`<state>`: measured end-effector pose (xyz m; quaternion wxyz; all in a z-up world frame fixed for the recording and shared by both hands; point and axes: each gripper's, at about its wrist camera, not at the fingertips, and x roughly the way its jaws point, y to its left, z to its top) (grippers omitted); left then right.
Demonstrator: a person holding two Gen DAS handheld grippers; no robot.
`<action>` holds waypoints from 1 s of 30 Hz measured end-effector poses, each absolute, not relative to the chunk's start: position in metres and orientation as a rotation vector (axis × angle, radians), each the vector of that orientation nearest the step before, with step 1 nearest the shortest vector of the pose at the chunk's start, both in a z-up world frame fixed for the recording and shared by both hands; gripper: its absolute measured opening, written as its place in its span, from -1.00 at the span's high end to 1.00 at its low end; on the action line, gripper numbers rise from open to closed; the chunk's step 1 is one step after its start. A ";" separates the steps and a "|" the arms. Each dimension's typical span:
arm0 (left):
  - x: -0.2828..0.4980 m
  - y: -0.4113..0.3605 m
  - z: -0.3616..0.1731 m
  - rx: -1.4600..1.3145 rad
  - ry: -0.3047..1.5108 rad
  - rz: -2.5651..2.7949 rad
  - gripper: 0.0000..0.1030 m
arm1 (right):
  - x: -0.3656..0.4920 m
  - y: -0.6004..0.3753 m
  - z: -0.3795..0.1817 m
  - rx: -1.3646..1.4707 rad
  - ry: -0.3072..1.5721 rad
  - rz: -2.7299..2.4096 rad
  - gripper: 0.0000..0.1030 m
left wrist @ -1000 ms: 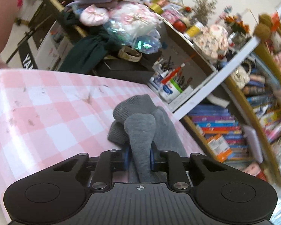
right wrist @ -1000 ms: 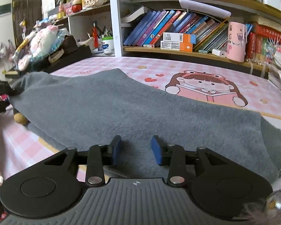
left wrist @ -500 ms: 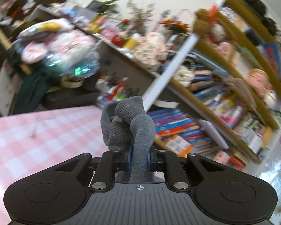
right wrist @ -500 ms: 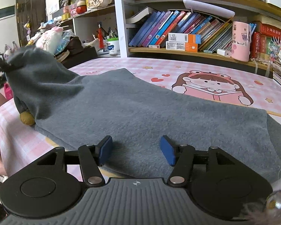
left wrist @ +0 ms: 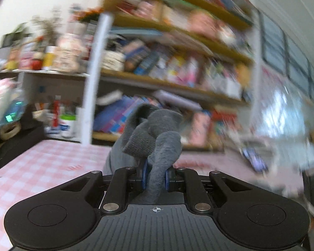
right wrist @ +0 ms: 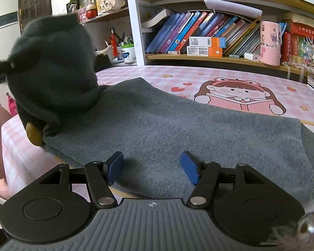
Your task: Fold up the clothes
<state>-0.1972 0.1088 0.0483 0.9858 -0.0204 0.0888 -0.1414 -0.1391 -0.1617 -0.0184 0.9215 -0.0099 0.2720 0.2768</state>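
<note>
Grey fleece, thick and fuzzy: that's the garment (right wrist: 178, 125) I'm working, spread across the pink checked tablecloth (right wrist: 230, 77) in my right wrist view. Most of it lies flat, reaching from the near table edge toward the cartoon girl printed on the cloth (right wrist: 238, 96). At its left end a part (right wrist: 52, 67) is lifted clear of the table, darker and blurred, hanging in a rounded hump. A small mustard-brown patch (right wrist: 34, 133) peeks out under that raised part; I can't tell what it is.

My right gripper (right wrist: 151, 166) sits low over the near edge of the fabric, blue pads (right wrist: 115, 167) spread wide apart, grasping nothing.

On the left wrist view, my left gripper (left wrist: 155, 177) is clamped tight on a bunched fold of the same grey cloth (left wrist: 157, 138), which bulges up in rolls ahead of the pads, held above the tablecloth (left wrist: 41, 167). Everything behind is smeared with blur.

Writing, then. On the bookshelf (right wrist: 219, 58) there are white-and-orange boxes (right wrist: 205, 46) with barcodes, print too small for me to read. Red book spines (right wrist: 303, 31) at far right carry characters I can't make out. A pink cup (right wrist: 270, 41) shows a little cartoon figure.
</note>
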 end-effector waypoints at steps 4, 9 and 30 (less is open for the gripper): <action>-0.186 0.055 0.017 0.173 0.314 -0.327 0.52 | -0.139 -0.163 -0.018 -0.014 0.561 0.574 -0.18; -0.189 0.034 0.002 0.271 0.323 -0.329 0.24 | -0.139 -0.165 -0.018 -0.003 0.562 0.585 -0.20; -0.197 0.120 0.013 -0.196 0.241 -0.360 0.54 | -0.128 -0.174 0.016 0.465 0.791 0.846 -0.57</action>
